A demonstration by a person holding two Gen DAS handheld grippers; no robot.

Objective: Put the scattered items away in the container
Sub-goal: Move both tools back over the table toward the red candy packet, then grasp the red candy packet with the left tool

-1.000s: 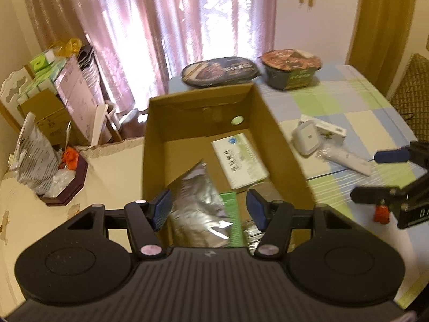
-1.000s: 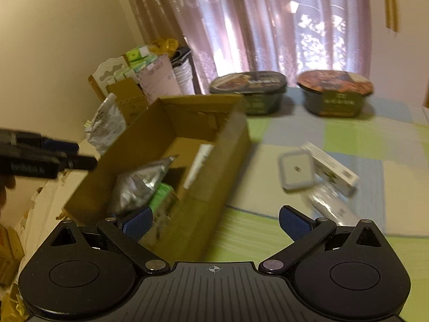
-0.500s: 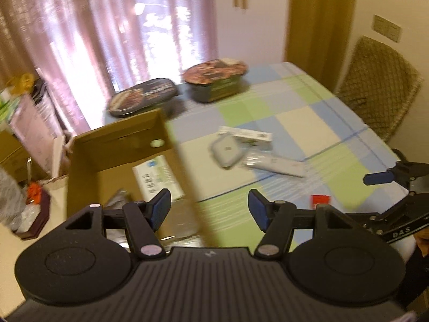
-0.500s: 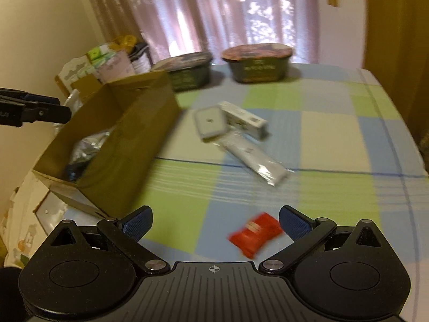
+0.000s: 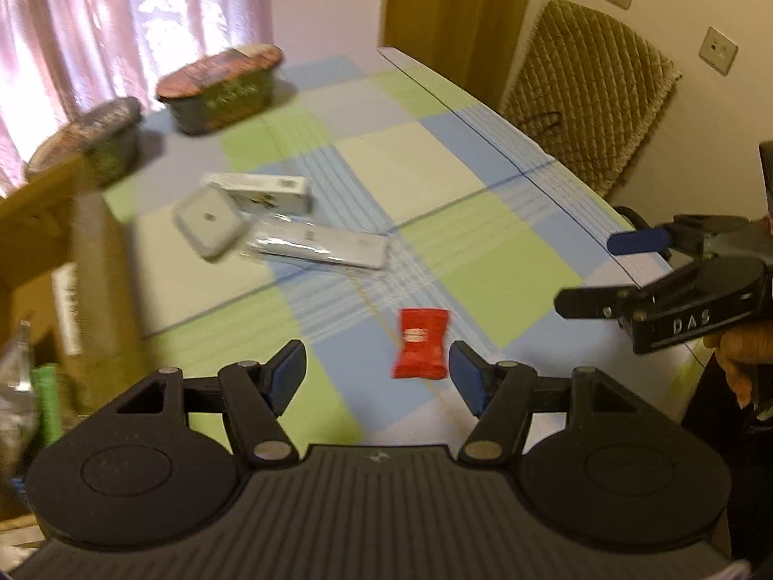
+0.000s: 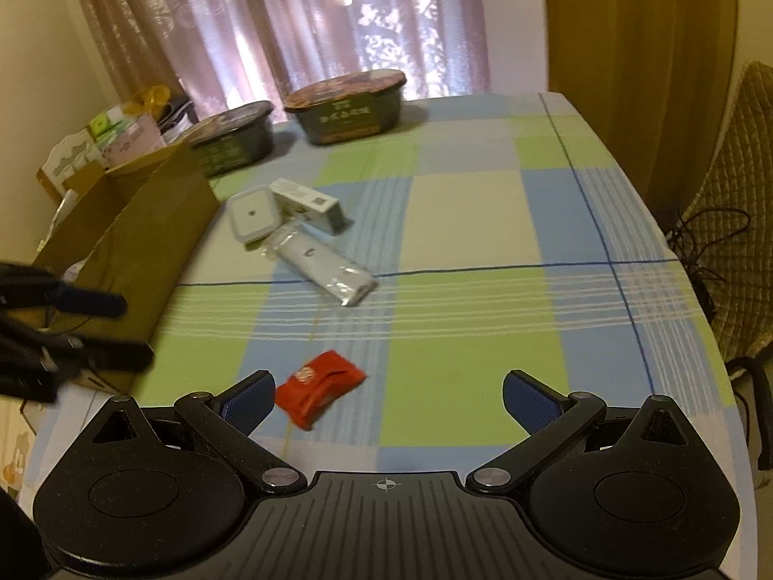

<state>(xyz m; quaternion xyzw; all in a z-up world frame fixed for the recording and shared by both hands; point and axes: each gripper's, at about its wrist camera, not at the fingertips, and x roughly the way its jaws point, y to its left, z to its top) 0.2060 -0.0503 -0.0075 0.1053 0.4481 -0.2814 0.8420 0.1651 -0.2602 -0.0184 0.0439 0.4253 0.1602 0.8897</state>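
A red snack packet (image 5: 419, 351) lies on the checked tablecloth, just ahead of my open left gripper (image 5: 377, 377) and close to its right finger. My right gripper (image 6: 386, 394) is open and empty too, with the same red packet (image 6: 319, 392) beside its left finger. Farther off lie a grey square case (image 5: 207, 220), a white box (image 5: 263, 192) and a clear-wrapped white item (image 5: 321, 246). The cardboard box (image 6: 130, 237) stands at the table's left edge with a silver bag (image 5: 14, 389) and a green pack inside. The right gripper (image 5: 623, 270) shows at the left wrist view's right edge.
Two lidded instant-food bowls (image 6: 350, 106) (image 6: 232, 137) stand at the table's far end by the curtains. A quilted chair (image 5: 589, 96) sits past the right table edge. Boxes and bags crowd the floor left of the cardboard box.
Both grippers swung right, away from the cardboard box and toward the near part of the table. The red packet now lies just ahead of both. Both stayed open.
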